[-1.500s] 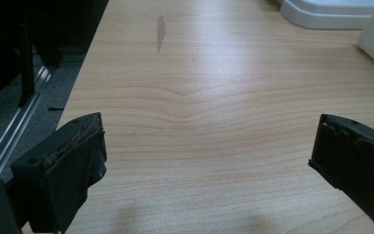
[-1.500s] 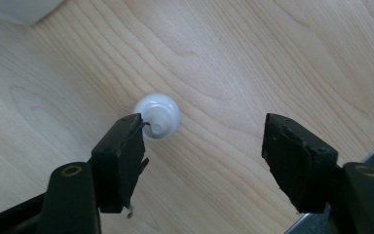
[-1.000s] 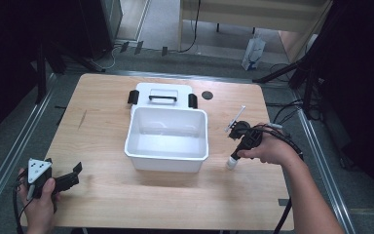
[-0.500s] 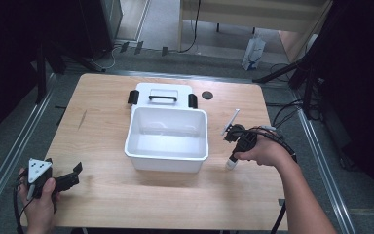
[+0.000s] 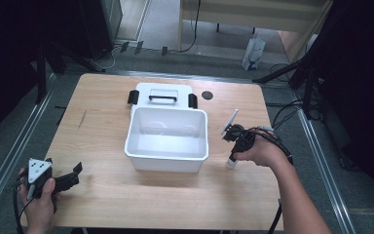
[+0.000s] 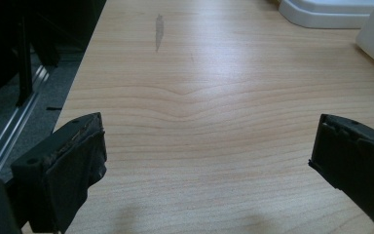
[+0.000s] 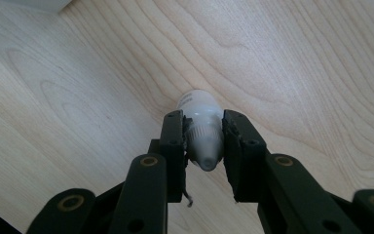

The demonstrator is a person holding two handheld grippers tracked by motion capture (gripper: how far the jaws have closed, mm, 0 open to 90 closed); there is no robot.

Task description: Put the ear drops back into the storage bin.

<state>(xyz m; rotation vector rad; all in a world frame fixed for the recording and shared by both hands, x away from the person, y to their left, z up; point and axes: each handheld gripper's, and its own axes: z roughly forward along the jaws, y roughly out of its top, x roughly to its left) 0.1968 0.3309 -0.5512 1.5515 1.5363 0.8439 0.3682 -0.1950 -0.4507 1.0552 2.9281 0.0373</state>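
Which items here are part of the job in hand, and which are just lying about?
In the job:
- small white bottle, clamped upright on the table in the right tongs
- white bin, beside it

Lying about:
- bin lid, behind the bin
- black disc
- left tongs, open, idle

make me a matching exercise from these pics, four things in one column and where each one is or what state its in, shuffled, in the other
Things:
1. small white bottle
2. white bin
3. white lid with black handle
4. left gripper

Places or states:
A. open, above bare wood near the table's front left corner
B. flat on the table just behind the bin
C. clamped between the jaws of the right gripper
D. mid-table, open on top

Pairs: 1-C, 2-D, 3-B, 4-A
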